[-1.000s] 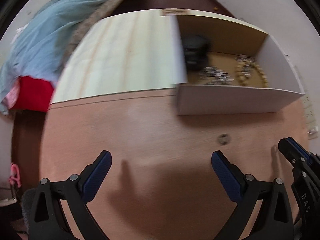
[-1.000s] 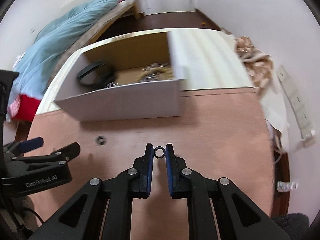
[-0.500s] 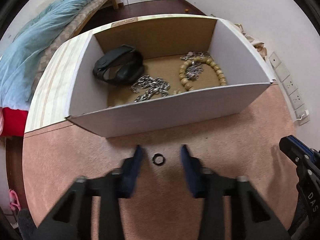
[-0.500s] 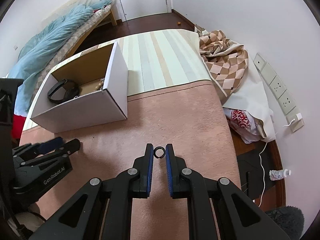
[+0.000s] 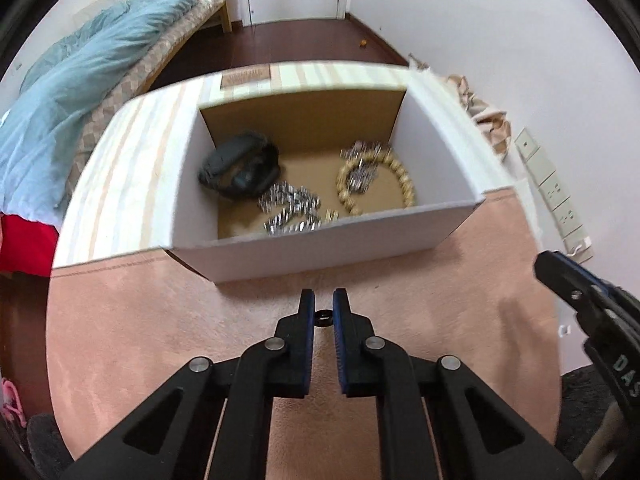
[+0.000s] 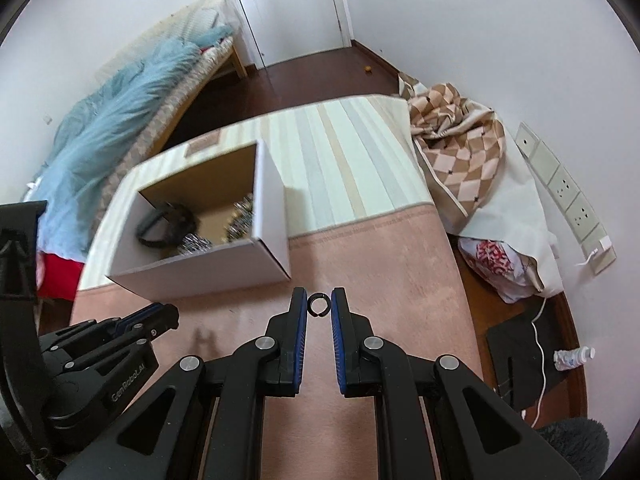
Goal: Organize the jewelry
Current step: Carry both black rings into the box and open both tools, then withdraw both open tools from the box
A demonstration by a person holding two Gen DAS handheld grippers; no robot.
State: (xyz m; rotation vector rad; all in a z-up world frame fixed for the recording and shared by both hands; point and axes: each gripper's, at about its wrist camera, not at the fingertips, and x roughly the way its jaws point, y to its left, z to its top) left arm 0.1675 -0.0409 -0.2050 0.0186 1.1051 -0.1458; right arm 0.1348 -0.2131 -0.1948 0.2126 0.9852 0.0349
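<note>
the white box [image 5: 320, 250] on the pink mat [image 5: 160, 320] already holds a dark band [image 5: 240, 166], a silver chain [image 5: 290, 210] and a bead bracelet [image 5: 404, 184]. the left gripper [image 5: 323, 312] pinches one small dark ring [image 5: 323, 315] and the right gripper [image 6: 319, 306] pinches a second ring [image 6: 319, 305], both close to the box's near wall. what appears left is to drop these two rings into the box; no other loose jewelry shows on the mat.

Both tools are matte black plastic with triangular cut-outs in the arms and round silver screws at the pivots. The left tongs [image 5: 323, 306] and right tongs [image 6: 319, 305] carry ribbed blue pads [image 6: 301, 334] on their inner faces. White "GenRobot.AI" lettering marks the left body.
</note>
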